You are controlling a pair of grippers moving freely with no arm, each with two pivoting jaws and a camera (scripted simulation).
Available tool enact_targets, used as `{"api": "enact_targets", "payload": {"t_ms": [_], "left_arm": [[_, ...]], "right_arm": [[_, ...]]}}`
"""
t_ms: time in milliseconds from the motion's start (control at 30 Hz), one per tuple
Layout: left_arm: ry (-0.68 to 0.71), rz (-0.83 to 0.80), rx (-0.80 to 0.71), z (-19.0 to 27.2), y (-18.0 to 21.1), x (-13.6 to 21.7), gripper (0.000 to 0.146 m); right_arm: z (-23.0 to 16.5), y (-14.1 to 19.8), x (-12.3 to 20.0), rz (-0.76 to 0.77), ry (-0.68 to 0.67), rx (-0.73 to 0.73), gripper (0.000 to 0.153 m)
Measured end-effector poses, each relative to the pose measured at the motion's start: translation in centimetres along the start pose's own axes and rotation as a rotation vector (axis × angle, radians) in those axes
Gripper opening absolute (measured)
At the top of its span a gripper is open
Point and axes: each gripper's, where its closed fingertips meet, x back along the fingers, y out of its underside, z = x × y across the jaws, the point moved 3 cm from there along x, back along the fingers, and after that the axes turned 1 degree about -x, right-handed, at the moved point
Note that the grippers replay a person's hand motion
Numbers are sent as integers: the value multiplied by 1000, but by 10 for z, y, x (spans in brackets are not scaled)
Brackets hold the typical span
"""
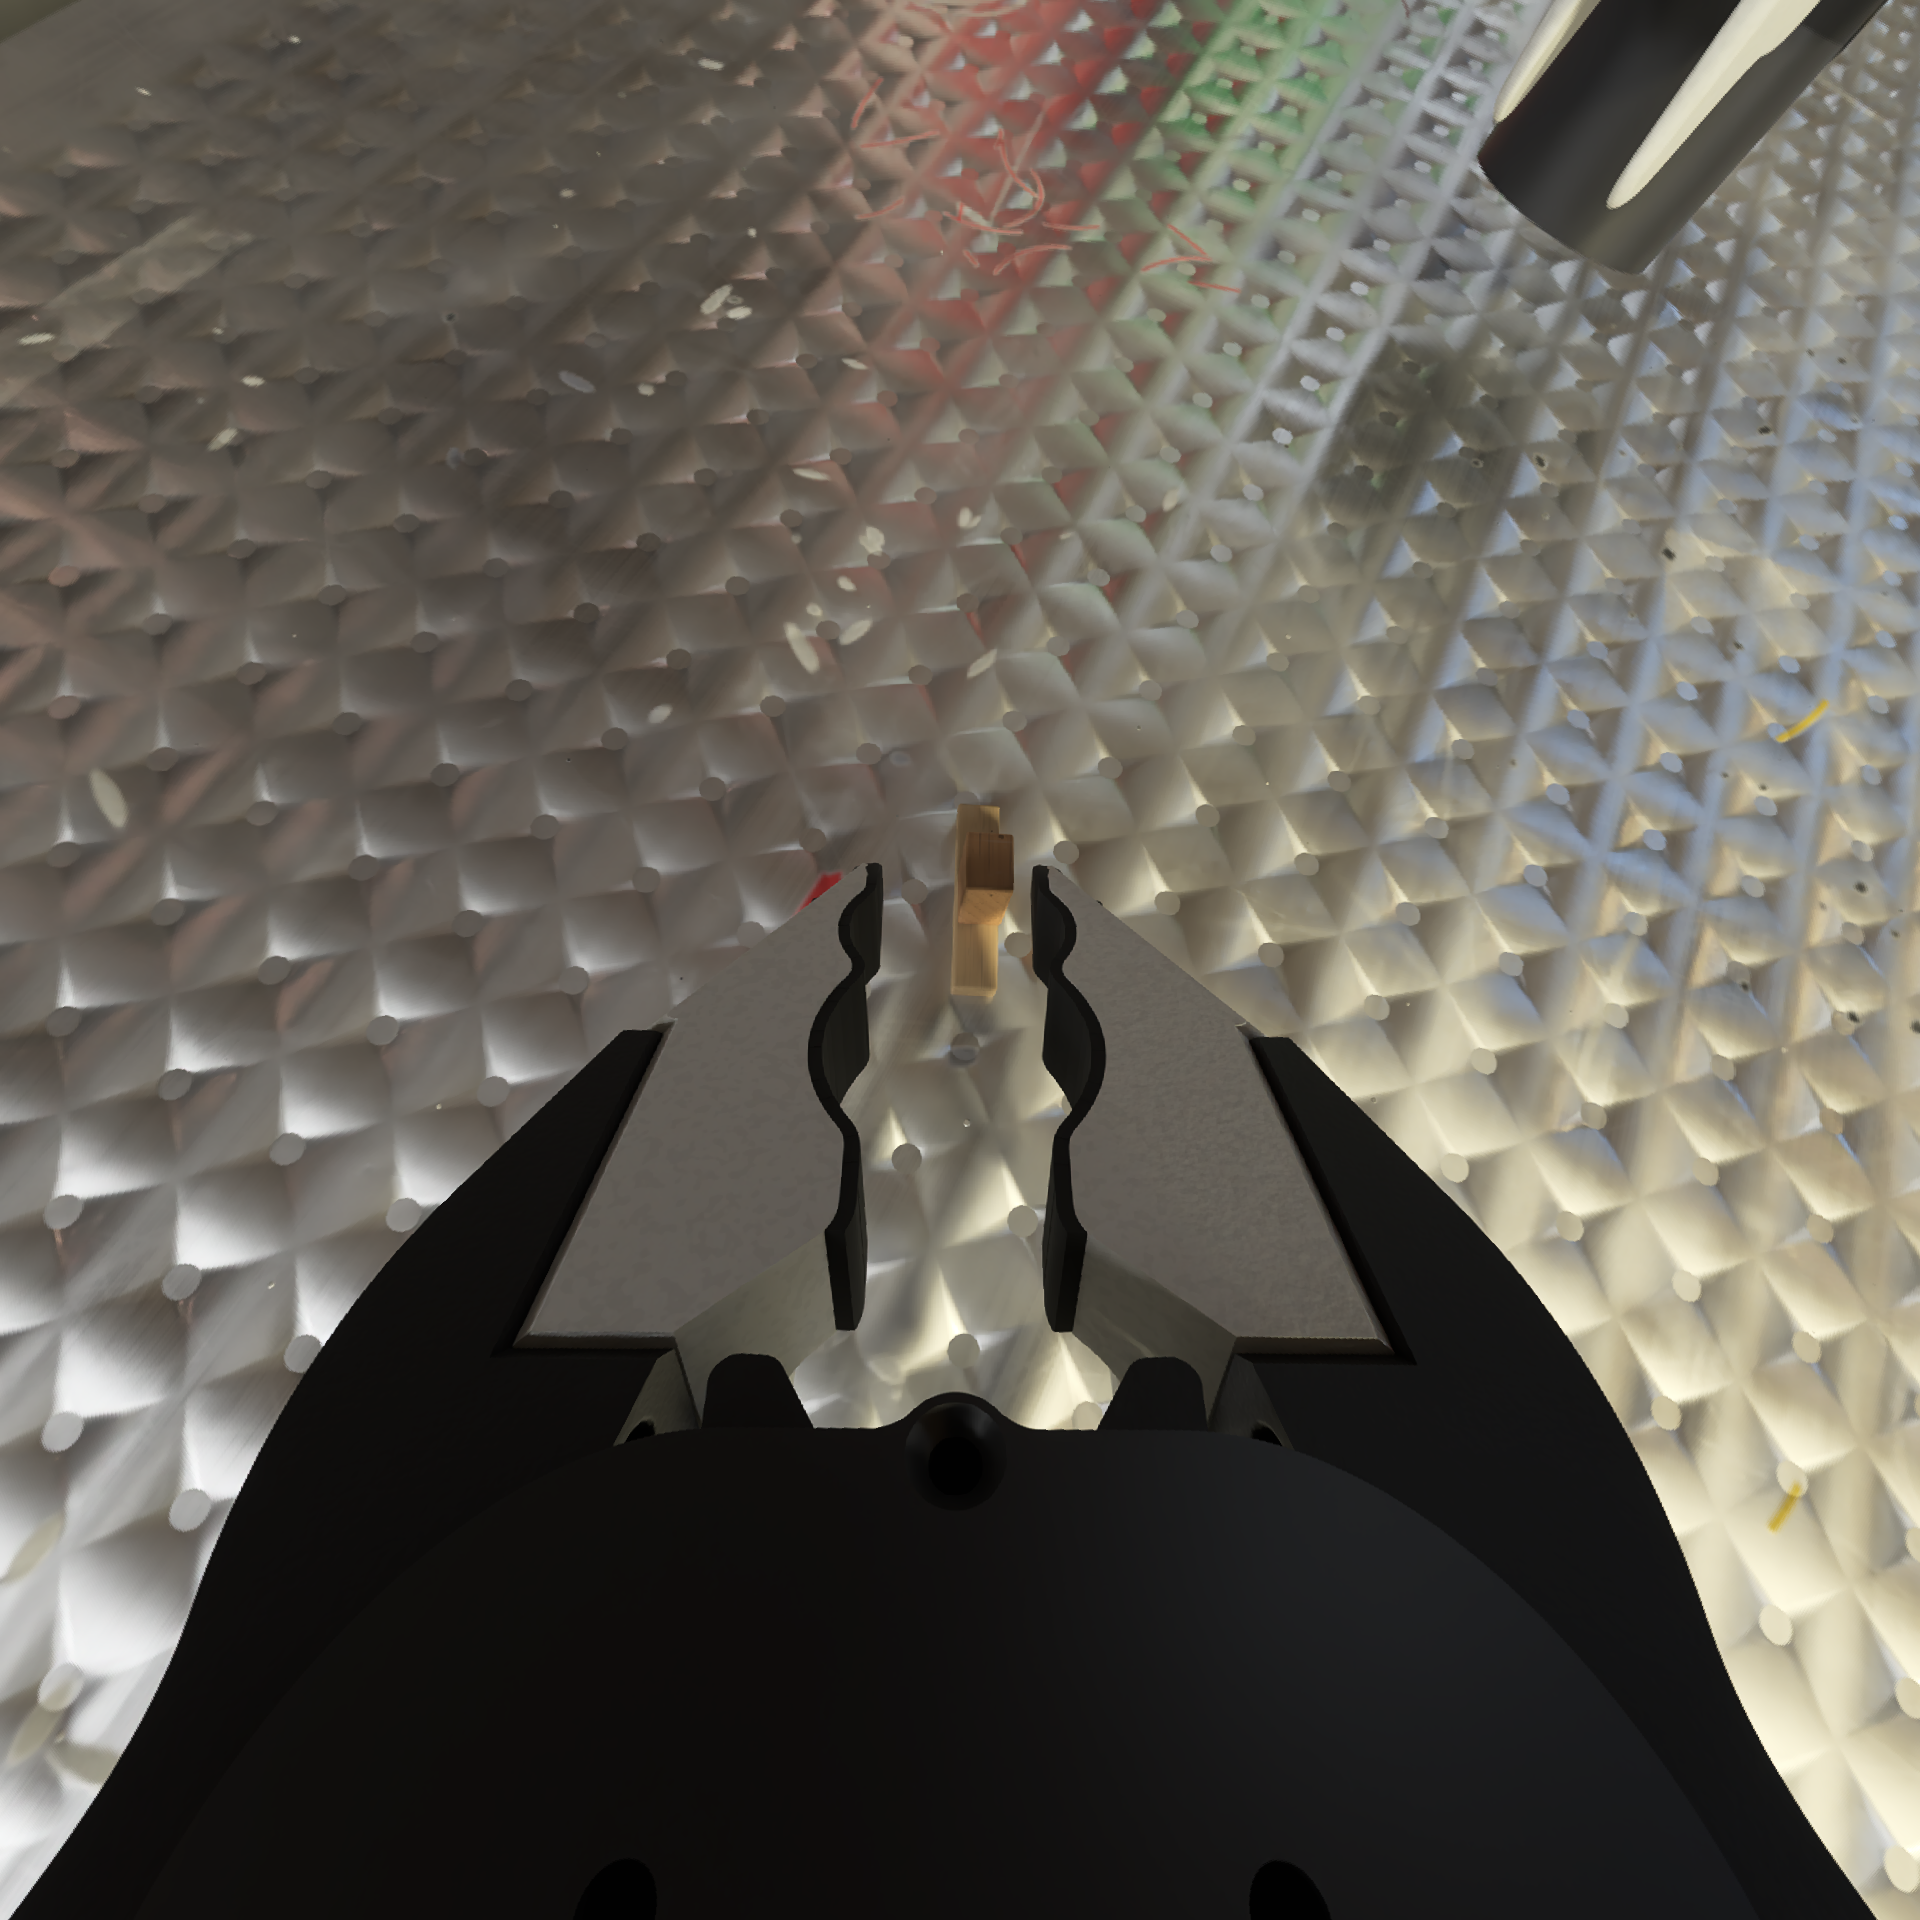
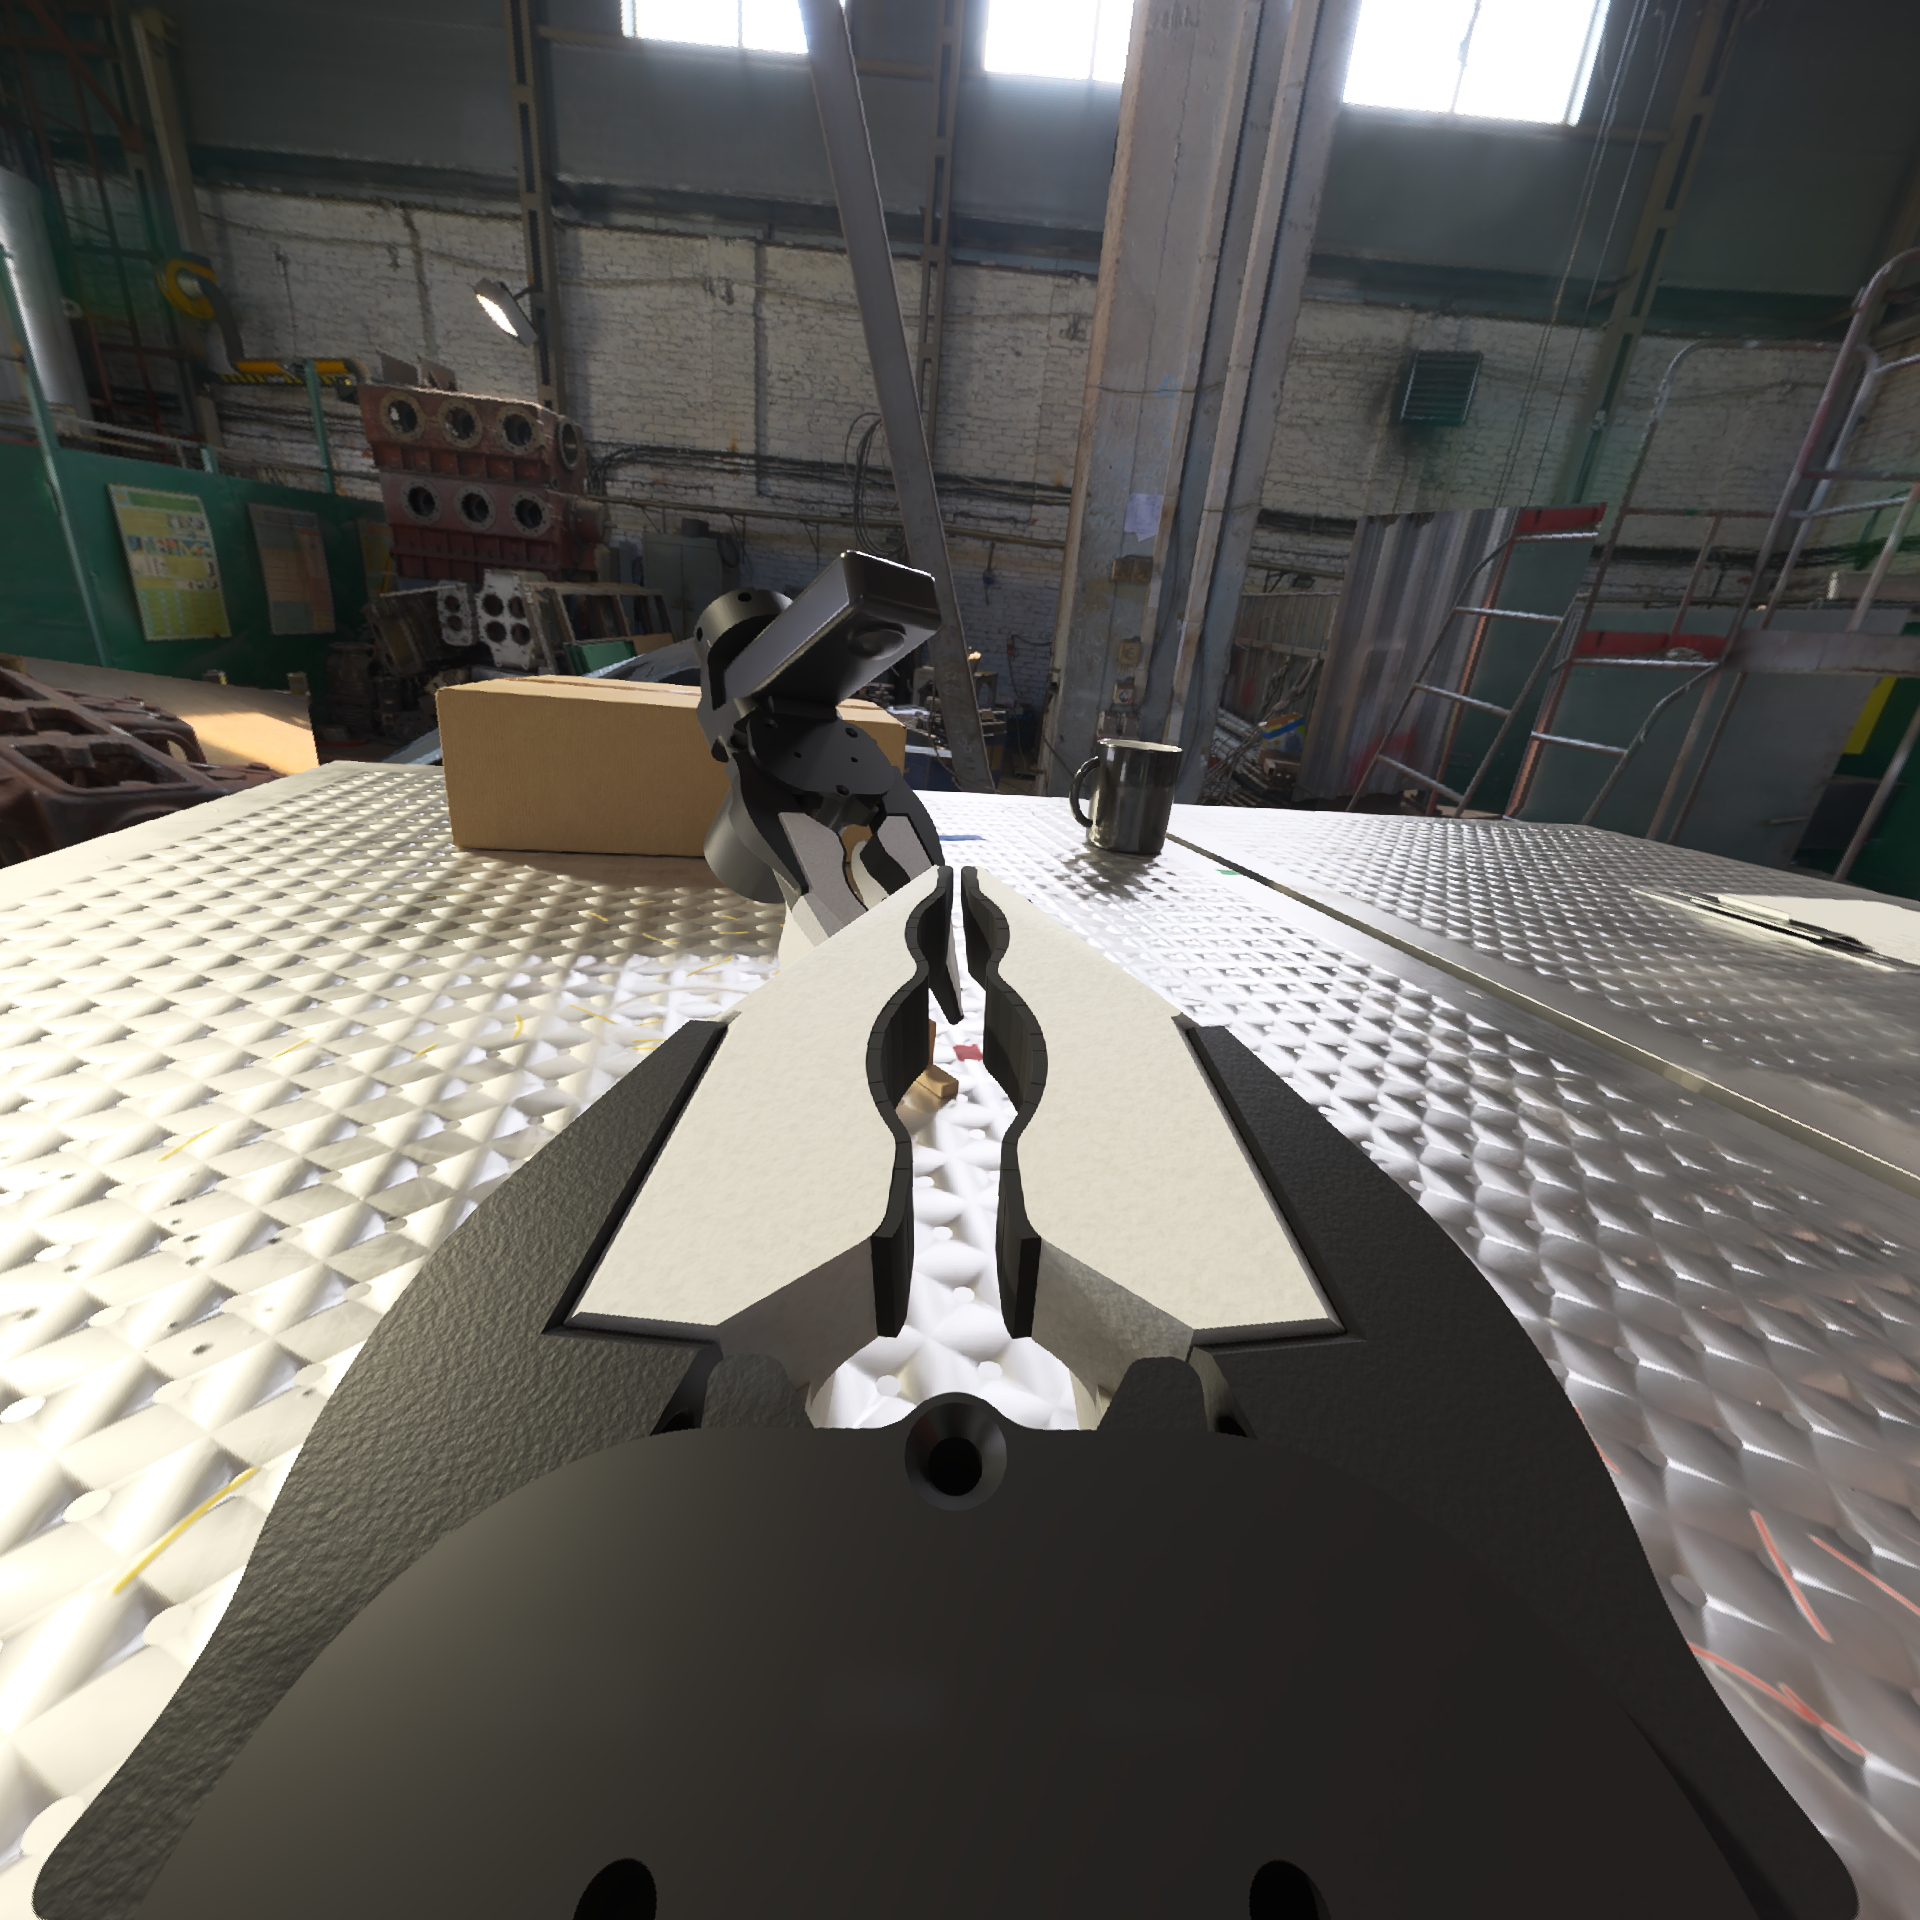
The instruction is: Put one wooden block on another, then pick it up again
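Note:
In the left wrist view a small wooden block (image 1: 987, 871) lies on top of a longer wooden block (image 1: 975, 966) on the studded metal table (image 1: 416, 727). My left gripper (image 1: 956, 878) is open and empty, hovering above the stack, which shows in the gap between its tips. In the right wrist view my right gripper (image 2: 956, 881) is shut and empty, held low over the table. Between its fingers I see an end of a wooden block (image 2: 940, 1086) and, above it, the left gripper (image 2: 883, 914) tilted down.
A cardboard box (image 2: 603, 764) stands at the table's far side, with a dark mug (image 2: 1127, 795) to its right; the mug also shows in the left wrist view (image 1: 1662, 125). A red mark (image 2: 968, 1051) lies by the blocks. A white sheet (image 2: 1808, 920) lies far right.

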Motion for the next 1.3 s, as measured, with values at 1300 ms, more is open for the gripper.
{"api": "enact_targets", "payload": {"t_ms": [1300], "left_arm": [[38,53,-301,143,-110,0,8]], "right_arm": [[-40,-27,-1,157,-450,-327,2]]}}
